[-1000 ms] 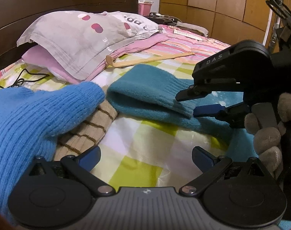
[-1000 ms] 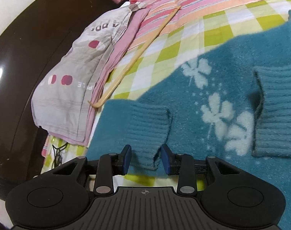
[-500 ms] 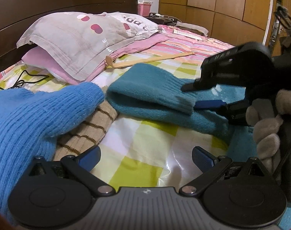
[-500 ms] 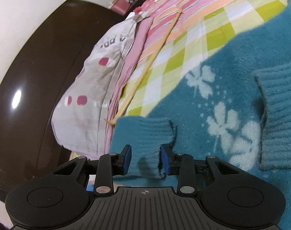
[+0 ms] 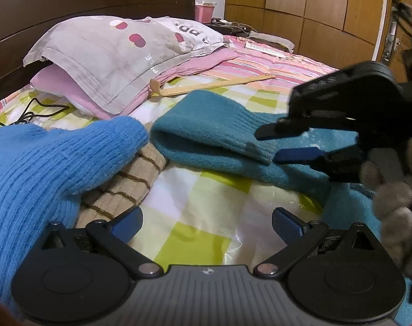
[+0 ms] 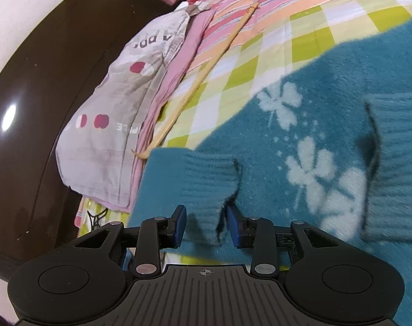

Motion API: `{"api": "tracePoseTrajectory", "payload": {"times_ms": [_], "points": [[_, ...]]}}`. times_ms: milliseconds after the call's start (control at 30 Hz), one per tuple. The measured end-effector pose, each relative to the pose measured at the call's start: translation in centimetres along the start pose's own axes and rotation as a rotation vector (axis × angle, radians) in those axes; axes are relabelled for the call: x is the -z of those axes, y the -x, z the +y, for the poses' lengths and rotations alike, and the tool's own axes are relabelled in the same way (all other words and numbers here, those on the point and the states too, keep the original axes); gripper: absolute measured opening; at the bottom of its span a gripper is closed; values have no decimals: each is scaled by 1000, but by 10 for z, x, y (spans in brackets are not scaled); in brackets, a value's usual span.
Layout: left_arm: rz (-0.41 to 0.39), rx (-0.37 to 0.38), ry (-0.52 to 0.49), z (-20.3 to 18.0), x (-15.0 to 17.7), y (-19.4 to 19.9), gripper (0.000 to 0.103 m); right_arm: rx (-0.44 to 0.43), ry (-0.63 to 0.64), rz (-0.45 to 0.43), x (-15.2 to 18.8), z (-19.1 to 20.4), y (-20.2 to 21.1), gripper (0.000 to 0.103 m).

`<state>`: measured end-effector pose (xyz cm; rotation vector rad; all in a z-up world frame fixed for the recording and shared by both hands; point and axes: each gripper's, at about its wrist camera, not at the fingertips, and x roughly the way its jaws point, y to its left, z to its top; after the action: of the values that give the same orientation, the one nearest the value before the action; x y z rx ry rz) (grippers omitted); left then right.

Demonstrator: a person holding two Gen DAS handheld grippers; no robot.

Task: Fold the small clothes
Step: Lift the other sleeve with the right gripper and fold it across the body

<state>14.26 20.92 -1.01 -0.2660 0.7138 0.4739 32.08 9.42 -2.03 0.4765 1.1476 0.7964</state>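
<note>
A teal sweater (image 6: 314,125) with pale flower prints lies on the checked bedsheet (image 5: 200,217). Its left sleeve (image 5: 206,125) is folded over onto the body, ribbed cuff inward. My right gripper (image 6: 206,225) is shut on that cuff (image 6: 206,190); it also shows in the left wrist view (image 5: 287,144), low over the sweater. The other sleeve's cuff (image 6: 396,163) lies on the body at the right. My left gripper (image 5: 206,222) is open and empty above the sheet, in front of the sweater.
A bright blue knit garment (image 5: 43,168) lies at the left over a beige striped one (image 5: 124,184). Grey and pink pillows (image 5: 111,54) sit against the dark headboard (image 5: 70,5). A long wooden stick (image 5: 206,88) lies behind the sweater. A black cable (image 5: 29,111) lies far left.
My right gripper has carried the sleeve cuff further over the sweater body, shifting slightly right. My left gripper has stayed still and open.
</note>
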Motion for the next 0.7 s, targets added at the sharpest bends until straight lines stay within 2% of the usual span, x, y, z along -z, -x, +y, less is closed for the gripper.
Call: {"api": "tracePoseTrajectory", "payload": {"times_ms": [133,200,567,700], "points": [[-4,3,-2,-1,0,1,103,-12,34,21,5,3,11,34],[-6,0,-7,-1,0,1,103,18,55,29,5,6,8,34],[-4,0,7,1,-1,0,103,-8,-26,39,3,-1,-16,34],[-6,-5,-2,0,0,0,103,32,7,26,1,1,-18,19]]}}
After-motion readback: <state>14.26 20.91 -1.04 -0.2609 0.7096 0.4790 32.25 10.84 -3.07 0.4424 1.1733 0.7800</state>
